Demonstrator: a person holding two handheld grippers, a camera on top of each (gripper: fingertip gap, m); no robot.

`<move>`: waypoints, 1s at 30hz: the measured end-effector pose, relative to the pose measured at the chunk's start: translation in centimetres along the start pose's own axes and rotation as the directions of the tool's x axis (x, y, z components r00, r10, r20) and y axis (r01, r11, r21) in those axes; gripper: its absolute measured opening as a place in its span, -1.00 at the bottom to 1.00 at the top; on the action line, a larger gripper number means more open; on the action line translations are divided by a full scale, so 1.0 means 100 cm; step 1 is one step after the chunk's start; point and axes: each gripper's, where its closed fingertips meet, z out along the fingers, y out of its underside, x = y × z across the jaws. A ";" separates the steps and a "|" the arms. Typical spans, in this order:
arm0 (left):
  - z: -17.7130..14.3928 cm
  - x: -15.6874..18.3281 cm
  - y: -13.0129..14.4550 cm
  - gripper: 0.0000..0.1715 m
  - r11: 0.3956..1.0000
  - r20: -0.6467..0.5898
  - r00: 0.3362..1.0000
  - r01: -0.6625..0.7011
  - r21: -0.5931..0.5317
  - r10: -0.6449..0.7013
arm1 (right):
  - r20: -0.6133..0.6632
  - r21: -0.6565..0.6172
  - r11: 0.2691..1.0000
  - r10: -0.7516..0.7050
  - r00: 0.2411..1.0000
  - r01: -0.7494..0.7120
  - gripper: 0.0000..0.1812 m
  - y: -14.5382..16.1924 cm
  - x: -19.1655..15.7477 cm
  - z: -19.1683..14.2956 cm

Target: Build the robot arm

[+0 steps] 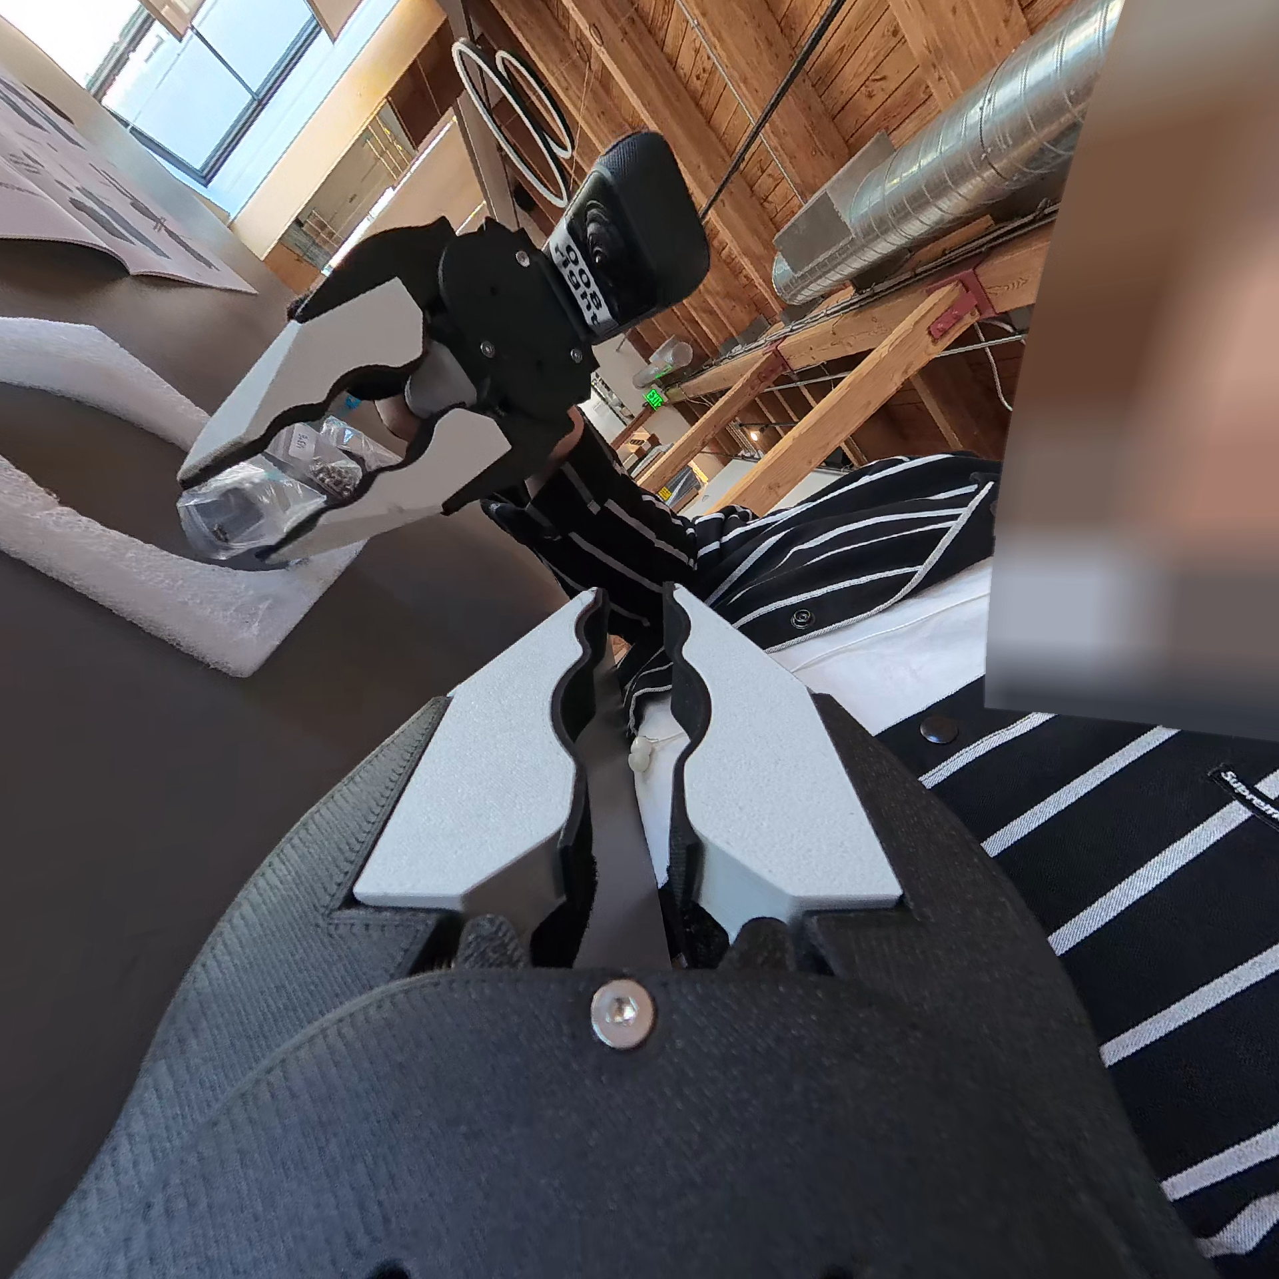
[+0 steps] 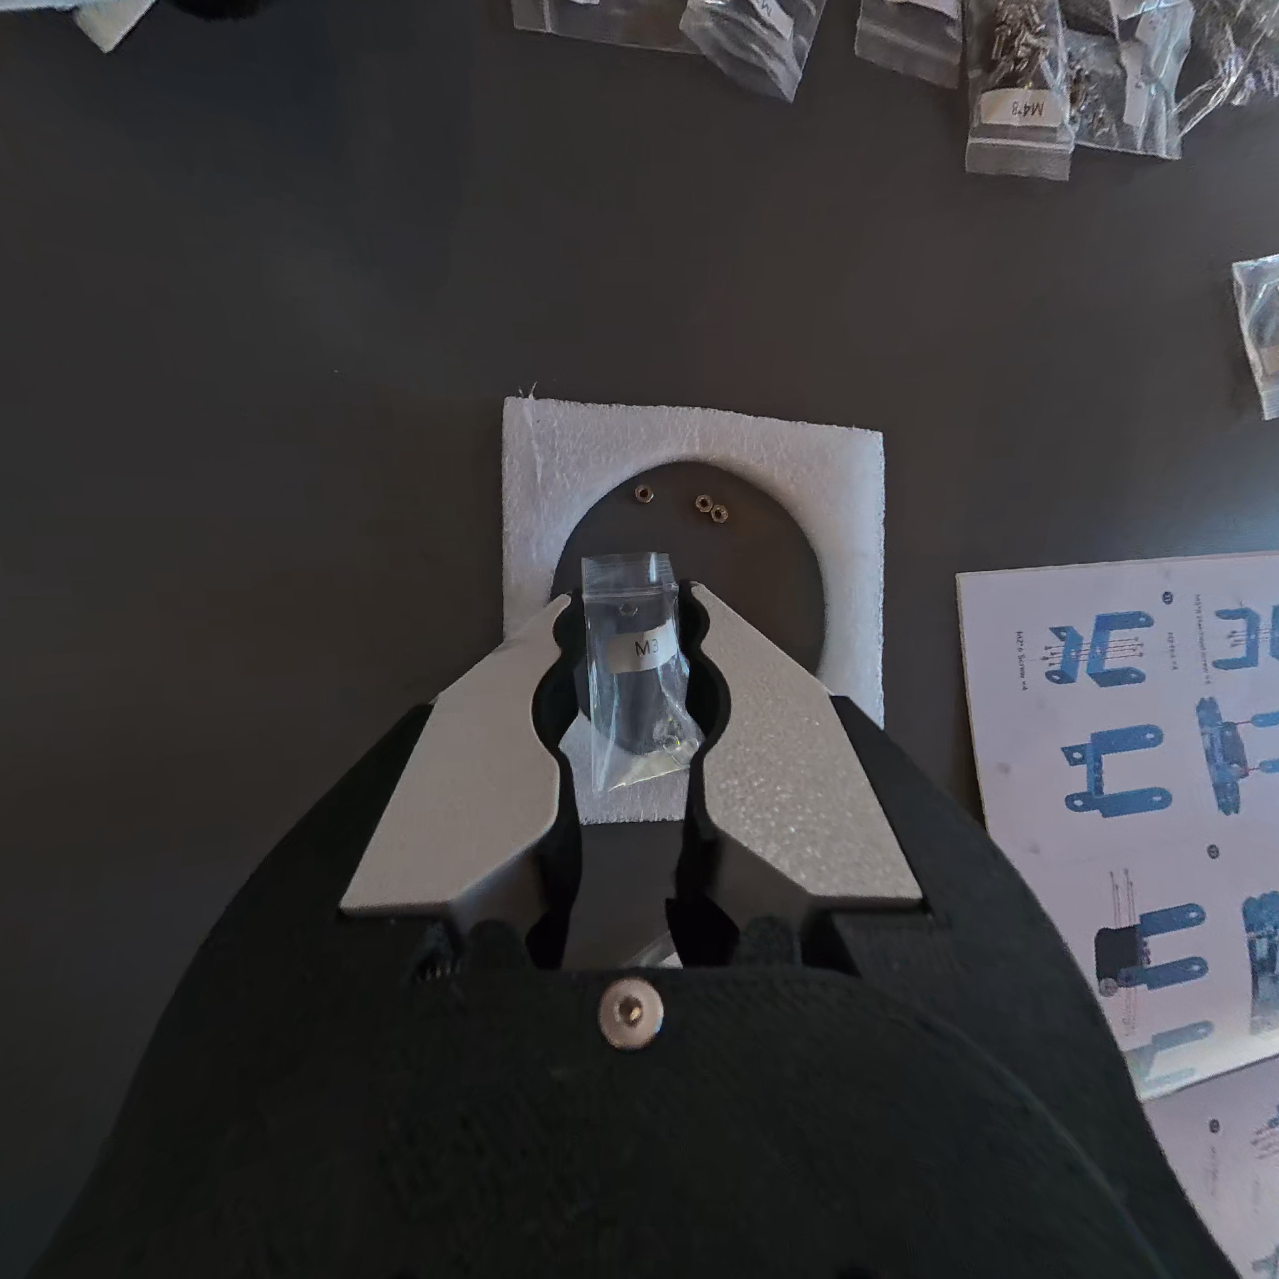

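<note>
My right gripper (image 2: 626,592) is shut on a small clear zip bag (image 2: 633,664) with a white label and small metal parts inside. It holds the bag over a white foam square (image 2: 692,450) with a round cut-out. Three small nuts (image 2: 702,502) lie on the dark table inside the cut-out. In the left wrist view the right gripper (image 1: 225,515) shows with the bag (image 1: 207,519) just above the foam (image 1: 138,588). My left gripper (image 1: 633,592) is low over the table, a little open and empty, and points at a person's striped sleeve.
Several clear bags of hardware (image 2: 1017,104) lie along the table's far edge, one more (image 2: 1259,332) at the right. A printed instruction sheet (image 2: 1107,761) lies right of the foam. A person in a striped jacket (image 1: 1038,865) is close behind the left gripper. There is about 15 cm between the tips of the two grippers.
</note>
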 end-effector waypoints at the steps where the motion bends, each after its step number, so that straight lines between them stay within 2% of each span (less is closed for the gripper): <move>1: 0.000 0.000 0.000 -0.83 1.000 -0.001 1.000 0.002 0.001 -0.002 | 0.003 0.005 1.000 0.008 1.000 -0.008 -0.70 0.000 0.000 0.000; 10: 0.000 0.000 0.000 -0.83 1.000 -0.003 1.000 0.005 0.001 -0.005 | 0.017 0.004 0.998 0.061 0.998 -0.061 -0.70 0.007 0.004 -0.001; 14: 0.000 0.000 -0.001 -0.83 1.000 -0.002 1.000 0.005 0.004 -0.005 | 0.023 -0.005 0.998 0.059 0.998 -0.059 -0.77 0.007 0.003 -0.001; 18: 0.000 0.000 -0.001 -0.83 1.000 -0.003 1.000 0.007 0.006 -0.007 | 0.006 0.011 1.000 0.016 1.000 -0.016 -0.78 0.001 0.003 -0.004; 20: 0.000 0.000 -0.001 -0.83 1.000 -0.003 1.000 0.007 0.004 -0.007 | 0.021 -0.017 0.999 0.043 0.999 -0.043 -0.76 0.008 0.003 -0.001; 23: -0.001 0.000 -0.001 -0.83 1.000 -0.003 1.000 0.006 0.008 -0.006 | 0.003 0.009 1.000 0.009 1.000 -0.009 -0.76 0.003 0.002 -0.003; 30: -0.001 0.000 -0.001 -0.83 1.000 -0.003 1.000 0.007 0.010 -0.007 | -0.008 0.026 0.999 0.030 1.000 -0.030 -0.78 0.004 0.004 -0.005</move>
